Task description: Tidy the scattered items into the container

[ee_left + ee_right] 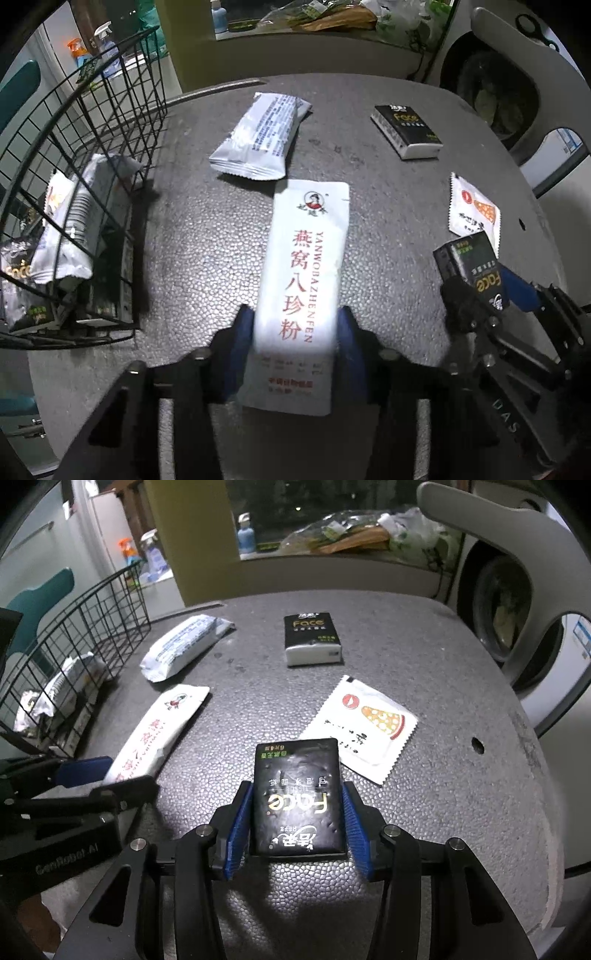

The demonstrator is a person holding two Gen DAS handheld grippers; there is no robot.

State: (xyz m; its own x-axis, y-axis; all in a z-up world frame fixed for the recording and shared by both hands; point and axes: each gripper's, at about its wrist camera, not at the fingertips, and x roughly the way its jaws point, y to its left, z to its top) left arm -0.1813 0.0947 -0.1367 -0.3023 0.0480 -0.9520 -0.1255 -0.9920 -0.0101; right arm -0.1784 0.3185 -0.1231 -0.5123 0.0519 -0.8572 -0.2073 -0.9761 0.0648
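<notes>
Two grippers at work on a grey table (207,229), left gripper (295,332) clamped on white sachet (303,266) at bottom centre, right gripper (295,812) grasping black tissue pack (297,797), wire basket (74,155) upper left

From where I steer, the wire basket (79,177) walls off the table's left edge, already holding packets, but its top is open. Between it and my left gripper (297,328) the grey tabletop (207,236) lies bare. Ahead, a silver packet (260,138) and a black tissue pack (311,638) lie apart with clear lanes between; the pizza sachet (364,723) crowds my right gripper (295,823).
</notes>
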